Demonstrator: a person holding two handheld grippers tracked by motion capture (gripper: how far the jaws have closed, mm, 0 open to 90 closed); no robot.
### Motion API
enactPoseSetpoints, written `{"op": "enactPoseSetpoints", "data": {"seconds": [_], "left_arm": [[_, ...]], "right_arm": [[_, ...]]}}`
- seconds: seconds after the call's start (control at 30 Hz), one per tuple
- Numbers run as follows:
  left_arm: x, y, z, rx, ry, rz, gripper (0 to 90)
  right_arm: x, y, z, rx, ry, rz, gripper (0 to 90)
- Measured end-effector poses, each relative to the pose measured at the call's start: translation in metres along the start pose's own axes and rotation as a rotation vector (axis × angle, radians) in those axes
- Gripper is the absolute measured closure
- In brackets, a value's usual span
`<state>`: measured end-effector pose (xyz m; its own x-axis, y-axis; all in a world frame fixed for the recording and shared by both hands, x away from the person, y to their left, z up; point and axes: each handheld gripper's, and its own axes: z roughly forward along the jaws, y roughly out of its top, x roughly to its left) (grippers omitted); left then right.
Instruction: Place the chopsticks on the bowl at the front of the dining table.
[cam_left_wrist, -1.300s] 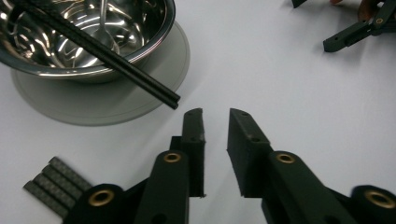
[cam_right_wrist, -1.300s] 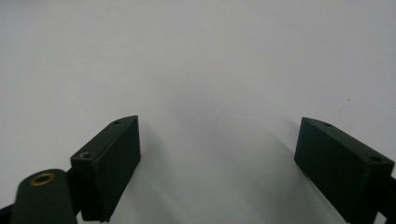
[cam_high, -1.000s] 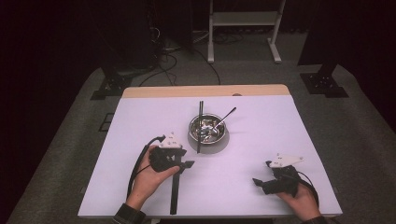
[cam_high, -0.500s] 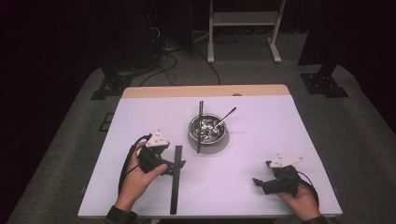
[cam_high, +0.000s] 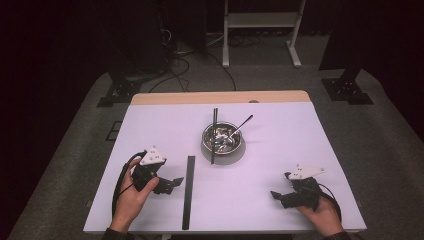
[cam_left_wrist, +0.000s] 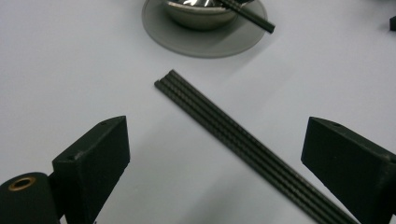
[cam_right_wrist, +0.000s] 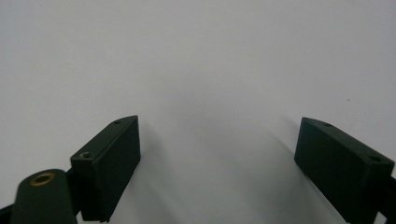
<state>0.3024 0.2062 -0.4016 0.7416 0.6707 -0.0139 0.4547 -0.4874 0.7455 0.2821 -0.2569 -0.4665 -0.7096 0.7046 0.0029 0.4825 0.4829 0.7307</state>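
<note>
white table (cam_high: 150, 130) with black chopsticks (cam_high: 188, 192), grey saucer (cam_high: 223, 153)

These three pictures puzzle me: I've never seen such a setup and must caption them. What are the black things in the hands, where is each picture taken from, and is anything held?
A person sits at a white table with a hand-held gripper in each hand: the left gripper and the right gripper. Each has two black fingers that pinch. The high view looks down from above. The other two come from cameras riding on the grippers, looking along their fingers. On the table stands a metal bowl on a grey saucer, with utensils in it, and a pair of black chopsticks lies flat beside the left gripper. Nothing is held: both grippers are open, and the left one's fingers have just been opening.
</note>
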Motion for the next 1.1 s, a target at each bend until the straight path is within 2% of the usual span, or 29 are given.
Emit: {"op": "enactPoseSetpoints", "data": {"seconds": [0.37,0.43,0.63,0.8,0.97,1.1], "left_arm": [[0.011,-0.037,0.0,0.077,0.067,-0.015,7.1],[0.012,-0.043,0.003,0.104,0.093,-0.008,7.1],[0.014,-0.058,0.009,0.137,0.09,-0.032,7.1],[0.015,-0.064,0.009,0.108,0.084,-0.038,6.4],[0.015,-0.074,0.007,0.034,0.084,-0.034,6.2],[0.015,-0.074,0.007,0.035,0.085,-0.034,6.2]], "right_arm": [[0.0,0.0,0.0,0.0,0.0,0.0,12.6],[0.0,0.0,0.0,0.001,0.0,-0.001,12.6],[0.0,0.0,0.0,0.0,0.0,-0.001,12.6],[0.0,0.0,0.0,0.0,0.0,-0.001,12.6],[0.0,0.0,0.0,0.0,0.0,-0.001,12.6],[0.0,0.0,0.0,0.0,0.0,-0.001,12.6]]}}
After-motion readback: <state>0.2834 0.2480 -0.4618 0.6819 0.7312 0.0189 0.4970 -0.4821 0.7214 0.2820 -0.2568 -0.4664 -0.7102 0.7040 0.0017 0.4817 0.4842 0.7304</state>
